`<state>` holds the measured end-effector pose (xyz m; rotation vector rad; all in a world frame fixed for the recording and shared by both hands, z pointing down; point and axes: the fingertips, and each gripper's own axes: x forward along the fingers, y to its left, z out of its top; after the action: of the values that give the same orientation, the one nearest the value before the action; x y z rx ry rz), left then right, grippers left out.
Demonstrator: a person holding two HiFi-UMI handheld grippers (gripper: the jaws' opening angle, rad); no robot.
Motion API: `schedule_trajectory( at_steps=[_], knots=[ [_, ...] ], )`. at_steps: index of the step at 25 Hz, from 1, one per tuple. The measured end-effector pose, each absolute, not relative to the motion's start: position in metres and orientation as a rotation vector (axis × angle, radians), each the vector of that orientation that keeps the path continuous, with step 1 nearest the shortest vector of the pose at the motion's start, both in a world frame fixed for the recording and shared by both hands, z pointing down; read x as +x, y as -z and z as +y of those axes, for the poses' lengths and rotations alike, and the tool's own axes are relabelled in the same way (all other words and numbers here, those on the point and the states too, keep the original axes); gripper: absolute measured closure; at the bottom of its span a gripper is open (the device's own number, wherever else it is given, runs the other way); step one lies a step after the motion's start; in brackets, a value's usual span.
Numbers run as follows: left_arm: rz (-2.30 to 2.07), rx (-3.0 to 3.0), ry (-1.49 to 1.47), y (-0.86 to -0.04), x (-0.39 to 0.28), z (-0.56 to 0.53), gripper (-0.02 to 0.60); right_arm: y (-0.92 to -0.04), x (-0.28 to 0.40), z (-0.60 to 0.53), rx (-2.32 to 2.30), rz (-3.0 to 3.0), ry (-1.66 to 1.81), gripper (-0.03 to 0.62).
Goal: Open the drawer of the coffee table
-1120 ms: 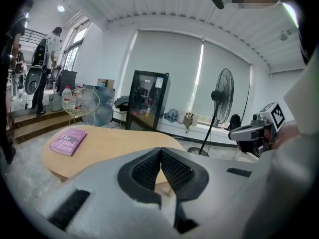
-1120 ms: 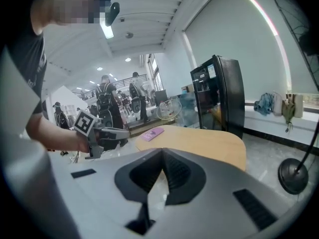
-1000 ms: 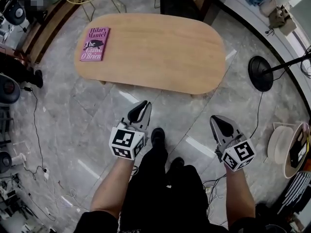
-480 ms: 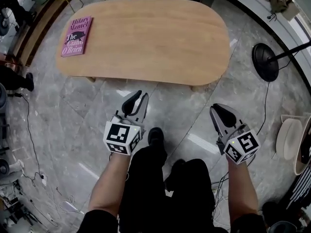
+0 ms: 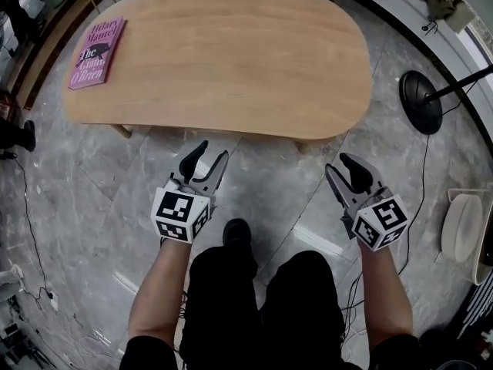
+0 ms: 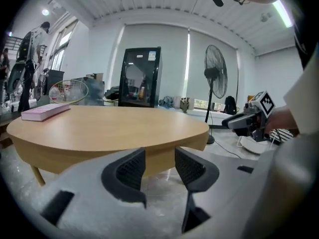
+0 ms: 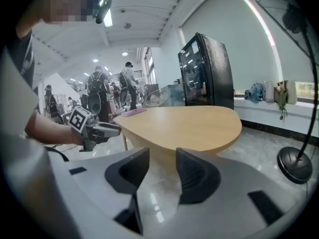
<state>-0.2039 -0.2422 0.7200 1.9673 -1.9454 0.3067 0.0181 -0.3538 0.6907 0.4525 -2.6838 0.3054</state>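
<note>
Floor: grey polished tile floor [image 5: 92, 199] – cables trail along its left edge, and a round black fan base [image 5: 420, 92] stands off to the right.
Coffee table: the oval wooden coffee table [image 5: 231, 60] fills the top of the head view, its near edge just ahead of both grippers.
Book: a pink book [image 5: 97, 52] lies flat on the table's far-left corner, well away from either tool.
Drawer: no drawer front, seam or handle shows in any view. Both gripper views look at a plain wooden band under the tabletop, so I cannot tell where the drawer sits.
Left gripper: the left gripper [image 5: 209, 156] is held low before the table's near edge. Its jaws have just been opening and stand apart with only floor and the table edge between them.
Right gripper: the right gripper [image 5: 337, 166] is level with its partner, towards the table's right end. It too has just opened and holds nothing.
Progress: by my reading this is the approach only – nothing is touched, and finding the drawer, gripping it and pulling are all left.
Change: a second ago the table lay farther up the head view and both jaws looked nearly together. Now the table looms larger, the book sits nearer the corner, and both tools are closer to the edge.
</note>
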Motion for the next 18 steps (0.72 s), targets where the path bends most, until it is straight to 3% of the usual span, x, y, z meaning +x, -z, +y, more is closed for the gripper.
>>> schedule_trajectory(
  at_steps=[16, 18],
  knots=[
    [-2.052, 1.835, -0.283, -0.812, -0.258, -0.226, 0.351, -0.785, 0.026, -0.390, 0.540, -2.678, -0.219, 0.377],
    [-2.061, 1.805, -0.294, -0.815, -0.269, -0.222, 0.324, -0.787, 0.025, -0.393, 0.554, -2.671, -0.222, 0.354]
  ],
)
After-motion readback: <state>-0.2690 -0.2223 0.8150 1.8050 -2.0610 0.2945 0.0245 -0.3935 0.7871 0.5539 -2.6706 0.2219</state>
